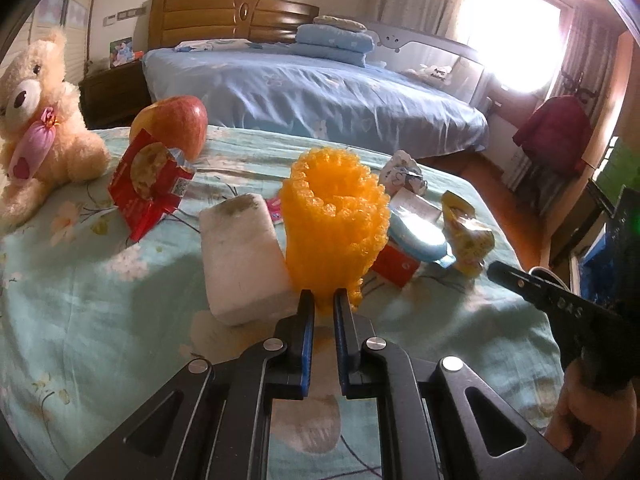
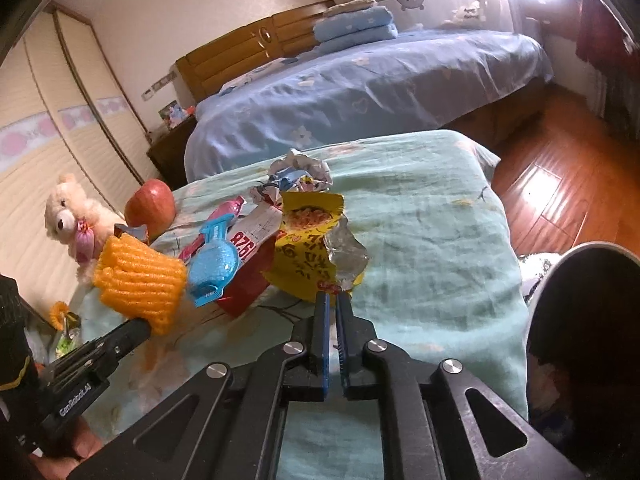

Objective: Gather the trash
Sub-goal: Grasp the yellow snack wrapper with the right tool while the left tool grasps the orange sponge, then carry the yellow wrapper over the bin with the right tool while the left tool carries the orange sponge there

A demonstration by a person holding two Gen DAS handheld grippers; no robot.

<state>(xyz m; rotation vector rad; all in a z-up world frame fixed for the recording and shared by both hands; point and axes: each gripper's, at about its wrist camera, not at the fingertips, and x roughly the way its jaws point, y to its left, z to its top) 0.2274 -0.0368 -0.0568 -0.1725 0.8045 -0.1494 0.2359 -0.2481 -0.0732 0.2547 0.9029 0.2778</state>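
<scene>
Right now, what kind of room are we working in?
Most likely a bedroom: a large bed with a blue floral sheet and wooden headboard, folded blue pillows on it, and a cream plush teddy bear on the nearer green-covered surface.

The foam net (image 1: 336, 216) is bright orange. The torn wrapper (image 2: 310, 248) is yellow with a silver lining. The apple (image 1: 170, 124) is red and yellow. The bedspread (image 2: 420, 232) is pale green with faded flowers. The teddy bear (image 1: 36, 116) is cream.
</scene>
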